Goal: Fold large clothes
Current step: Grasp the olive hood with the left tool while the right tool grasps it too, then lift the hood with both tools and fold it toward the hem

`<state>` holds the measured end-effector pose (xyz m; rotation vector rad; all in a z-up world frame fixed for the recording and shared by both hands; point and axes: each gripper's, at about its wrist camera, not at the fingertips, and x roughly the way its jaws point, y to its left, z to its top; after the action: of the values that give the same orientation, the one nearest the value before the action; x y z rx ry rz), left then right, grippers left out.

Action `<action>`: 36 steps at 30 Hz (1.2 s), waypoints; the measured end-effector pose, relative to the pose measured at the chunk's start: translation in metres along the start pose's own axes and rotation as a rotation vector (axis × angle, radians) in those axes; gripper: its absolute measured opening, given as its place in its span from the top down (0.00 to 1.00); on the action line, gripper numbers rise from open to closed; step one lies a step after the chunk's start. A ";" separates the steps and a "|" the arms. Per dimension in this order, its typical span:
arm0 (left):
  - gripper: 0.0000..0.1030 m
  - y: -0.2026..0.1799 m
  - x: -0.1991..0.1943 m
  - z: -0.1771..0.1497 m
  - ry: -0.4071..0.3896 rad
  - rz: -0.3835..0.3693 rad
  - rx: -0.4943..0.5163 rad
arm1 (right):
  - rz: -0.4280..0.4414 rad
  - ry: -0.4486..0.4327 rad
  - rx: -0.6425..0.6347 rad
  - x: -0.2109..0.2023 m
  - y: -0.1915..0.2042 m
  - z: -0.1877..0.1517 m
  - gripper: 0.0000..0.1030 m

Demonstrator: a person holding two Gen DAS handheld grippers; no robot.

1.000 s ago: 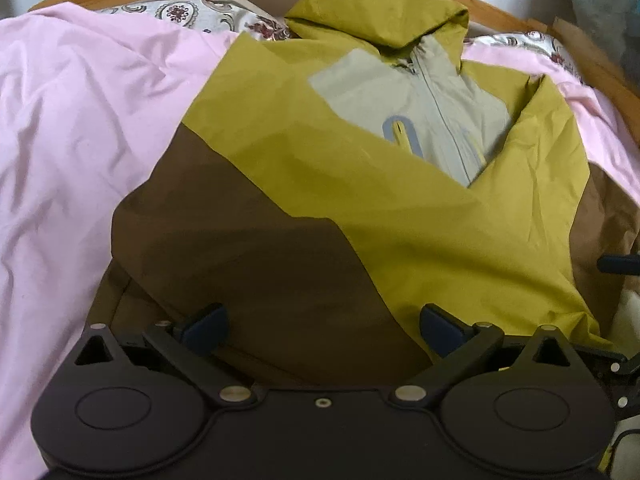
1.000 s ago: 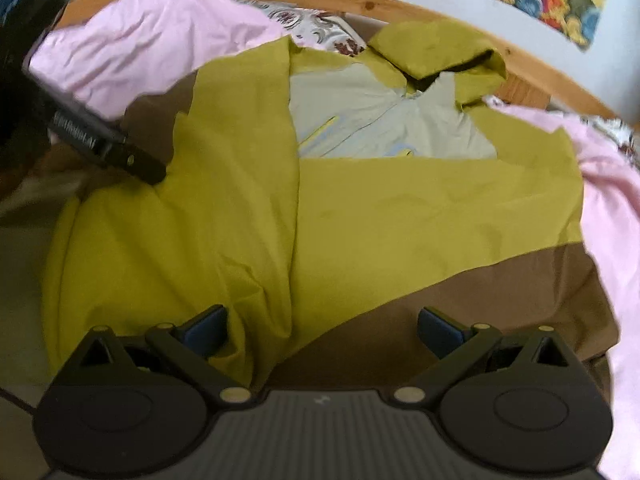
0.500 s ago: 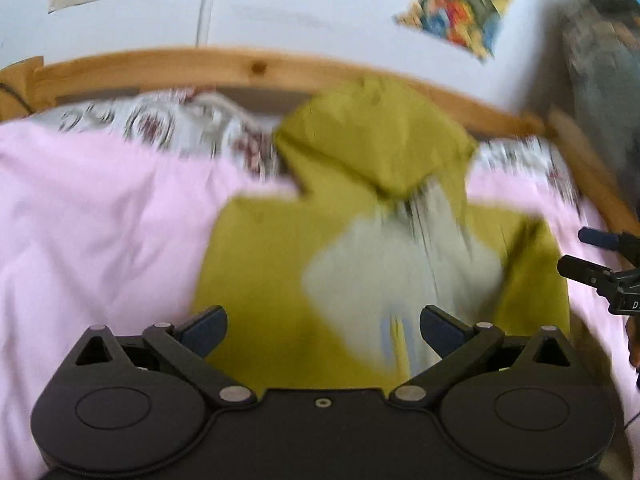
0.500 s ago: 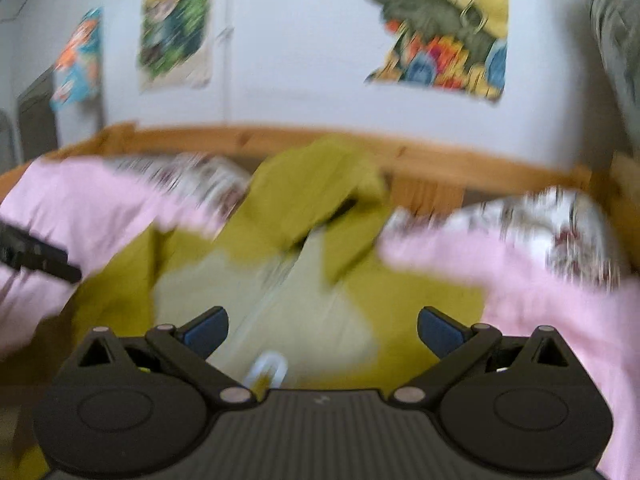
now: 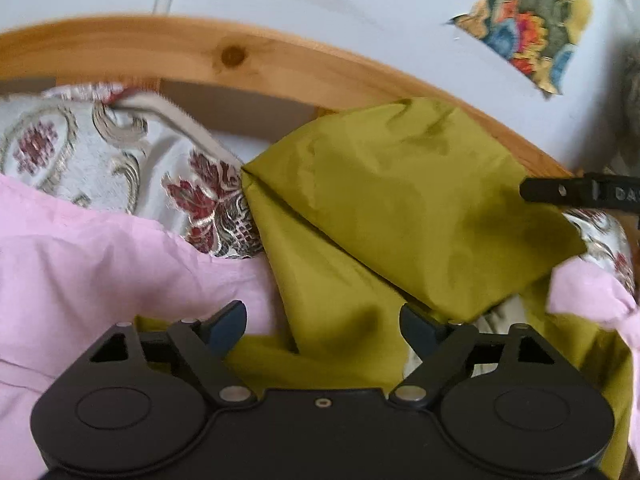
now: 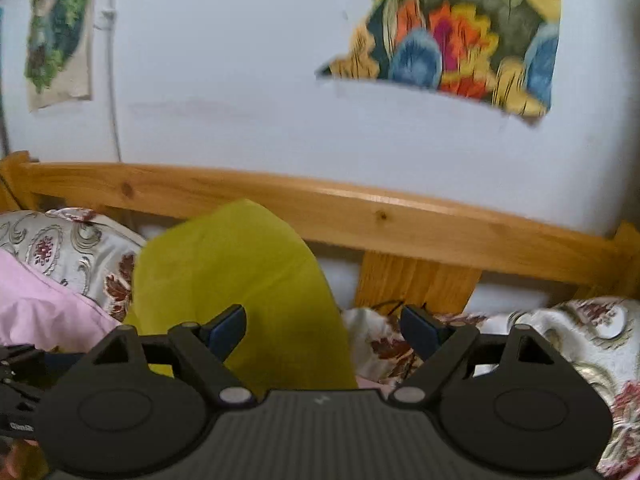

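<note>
Olive jacket hood (image 5: 408,200) on pink-sheeted bed (image 5: 80,264), against wooden headboard (image 5: 160,52)

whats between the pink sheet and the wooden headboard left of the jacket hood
A patterned pillow lies between the pink sheet and the wooden headboard, beside the hood; the left wrist view shows it.

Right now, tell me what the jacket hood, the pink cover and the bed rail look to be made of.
Jacket hood: thin woven synthetic, probably nylon or polyester shell; smooth olive-yellow surface with a faint sheen and sharp creases.
Pink cover: soft matte fabric, likely cotton; fine rumpled wrinkles, no shine.
Bed rail: solid pale wood, likely pine, with a glossy clear coat; knots and grain show.
</note>
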<state>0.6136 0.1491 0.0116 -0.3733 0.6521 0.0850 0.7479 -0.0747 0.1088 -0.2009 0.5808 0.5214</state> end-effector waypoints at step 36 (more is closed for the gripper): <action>0.28 0.065 -0.061 0.042 -0.180 -0.447 -0.423 | 0.430 -0.171 0.171 -0.130 -0.033 -0.031 0.98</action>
<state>0.5768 0.2270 0.0597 -0.9007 0.3566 -0.1721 0.6583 -0.1664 0.1584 0.1353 0.4984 0.8908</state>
